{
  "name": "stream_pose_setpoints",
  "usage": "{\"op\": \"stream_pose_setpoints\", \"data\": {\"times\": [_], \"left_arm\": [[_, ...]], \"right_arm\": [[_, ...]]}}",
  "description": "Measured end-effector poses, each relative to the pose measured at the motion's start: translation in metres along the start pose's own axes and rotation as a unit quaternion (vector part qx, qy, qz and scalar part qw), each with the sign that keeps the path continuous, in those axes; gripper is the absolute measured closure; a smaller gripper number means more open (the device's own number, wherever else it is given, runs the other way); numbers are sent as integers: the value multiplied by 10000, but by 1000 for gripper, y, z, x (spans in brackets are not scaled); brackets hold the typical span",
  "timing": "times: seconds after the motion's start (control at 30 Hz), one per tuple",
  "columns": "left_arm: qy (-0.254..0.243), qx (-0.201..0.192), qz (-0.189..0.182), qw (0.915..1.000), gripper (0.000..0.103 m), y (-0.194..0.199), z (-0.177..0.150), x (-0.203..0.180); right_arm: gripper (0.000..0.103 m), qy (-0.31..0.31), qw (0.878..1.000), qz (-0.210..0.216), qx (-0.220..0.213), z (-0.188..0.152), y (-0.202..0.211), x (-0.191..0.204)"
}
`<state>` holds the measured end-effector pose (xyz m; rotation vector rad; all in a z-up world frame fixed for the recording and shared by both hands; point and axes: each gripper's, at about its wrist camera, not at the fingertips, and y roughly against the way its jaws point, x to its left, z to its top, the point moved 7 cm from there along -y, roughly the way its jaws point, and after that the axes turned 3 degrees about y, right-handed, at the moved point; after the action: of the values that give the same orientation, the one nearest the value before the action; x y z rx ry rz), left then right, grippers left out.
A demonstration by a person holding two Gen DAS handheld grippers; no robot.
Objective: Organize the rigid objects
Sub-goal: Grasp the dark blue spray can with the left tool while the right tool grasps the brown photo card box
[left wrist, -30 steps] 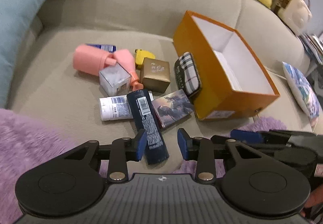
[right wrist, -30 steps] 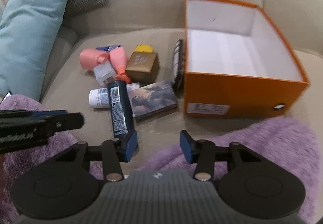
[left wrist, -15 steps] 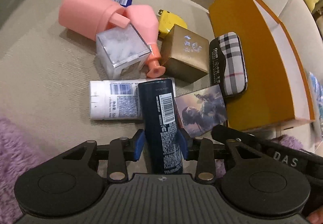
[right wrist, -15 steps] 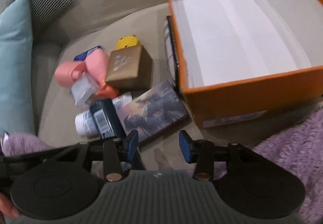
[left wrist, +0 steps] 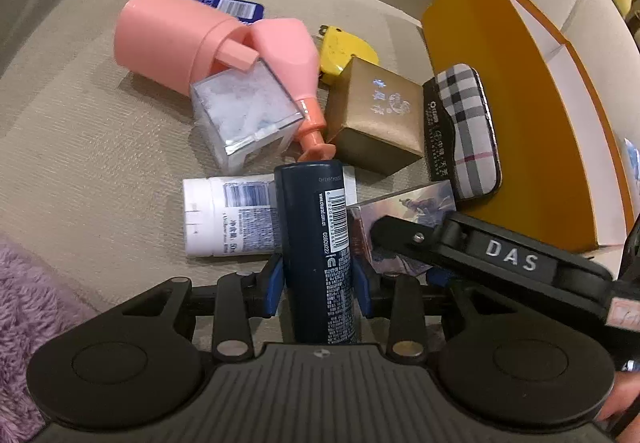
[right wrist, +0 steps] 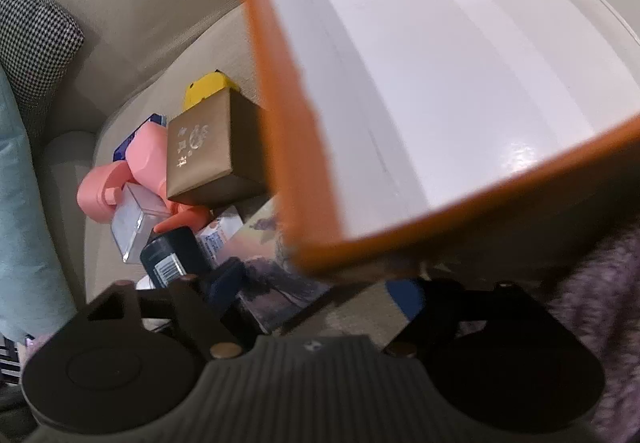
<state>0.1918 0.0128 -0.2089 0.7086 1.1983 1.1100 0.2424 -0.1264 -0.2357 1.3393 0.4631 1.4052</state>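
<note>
L gripper (left wrist: 318, 285): blue pads tight against both sides of the dark navy cylindrical can with white barcode label (left wrist: 316, 243), pinched at its lower half. Can lies on the beige fabric sofa seat (left wrist: 92, 147), its far end resting across the white plastic tube w/ barcode (left wrist: 224, 217), near end between the fingers. Not lifted, as far as I can tell.

R gripper (right wrist: 320, 291): fingers spread wide, nothing between them; hangs at the near corner of the open orange cardboard box, white inside (right wrist: 312, 147), over the printed picture card box (right wrist: 280, 283). Box looks empty in the part shown.

Rest of pile, left of box: pink plastic pump bottle (left wrist: 172, 39), clear square plastic case (left wrist: 246, 115), gold cardboard cube box (left wrist: 378, 115), checked hard glasses case (left wrist: 466, 135) leaning on box wall, yellow tape-measure-like item (left wrist: 344, 51), blue flat pack (left wrist: 224, 3) behind the pink bottle.

Handling, my guess: can is stiff metal, smooth, round, so prone to roll or pivot in a two-pad pinch. Prob. moderate wt; contents unknown. Grip nearer mid-length would balance better; low hold may let the far end droop. Lift straight to avoid dragging the white tube. Not fragile.
</note>
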Motion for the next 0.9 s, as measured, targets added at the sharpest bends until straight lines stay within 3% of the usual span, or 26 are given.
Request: {"op": "stream_pose_setpoints", "data": {"times": [0.07, 0.17, 0.2, 0.27, 0.33, 0.37, 0.53, 0.57, 0.63, 0.67, 0.87, 0.9], "left_arm": [[-3, -9, -12, 10000, 62, 1, 0, 1], [-51, -51, 71, 9999, 62, 3, -2, 0], [-55, -74, 109, 9999, 62, 4, -2, 0], [-60, -143, 181, 9997, 62, 9, -2, 2], [-44, -212, 253, 9994, 62, 14, -3, 6], [-34, -255, 287, 9993, 62, 17, -3, 7], [44, -447, 328, 9985, 63, 28, -3, 14], [45, -494, 320, 9983, 63, 31, -3, 14], [-49, -608, 312, 9976, 63, 37, -1, 13], [-71, -656, 300, 9974, 63, 39, 0, 12], [97, -664, 167, 9976, 63, 32, 14, 14], [125, -655, 135, 9977, 63, 32, 15, 16]], "right_arm": [[19, 17, 9999, -58, -99, -2, -1, 5], [47, -32, 9997, 39, -227, -4, 9, 7], [60, -88, 9996, 134, -241, -4, 12, 8], [76, 8, 9994, 77, -335, -4, 20, 10], [100, 191, 9990, -32, -413, -6, 27, 14], [103, 245, 9988, -18, -427, -6, 30, 15], [99, 87, 9994, 115, -310, -8, 34, 11], [93, -55, 9996, 119, -250, -8, 36, 6], [58, -321, 9993, 58, -189, -9, 32, -2], [54, -437, 9988, 27, -207, -7, 31, -4], [55, -1055, 9938, -22, -336, 4, 14, -3], [50, -1169, 9925, 3, -358, 5, 11, -4]]}}
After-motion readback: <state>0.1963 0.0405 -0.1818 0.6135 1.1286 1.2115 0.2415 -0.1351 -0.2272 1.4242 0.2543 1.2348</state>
